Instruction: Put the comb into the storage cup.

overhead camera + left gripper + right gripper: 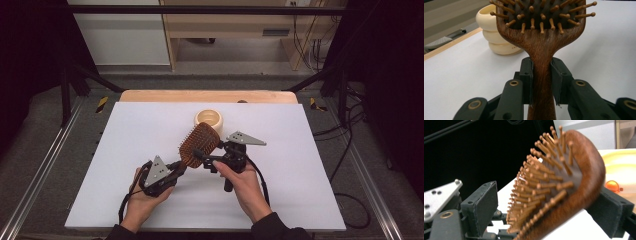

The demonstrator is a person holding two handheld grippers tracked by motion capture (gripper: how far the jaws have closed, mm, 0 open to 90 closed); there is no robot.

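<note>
Clamping the handle of the wooden hairbrush point(541, 75) between its pads, my left gripper point(176, 171) sits at lower centre-left of the high view, the brush head slanting up toward mid-frame. My right gripper point(204, 159) straddles that head with its jaws apart: one pad point(482, 206) clear of the bristles, the other behind the brush's back. A cream bowl point(209, 118) stands just above the brush on the white table point(300, 165).
</note>
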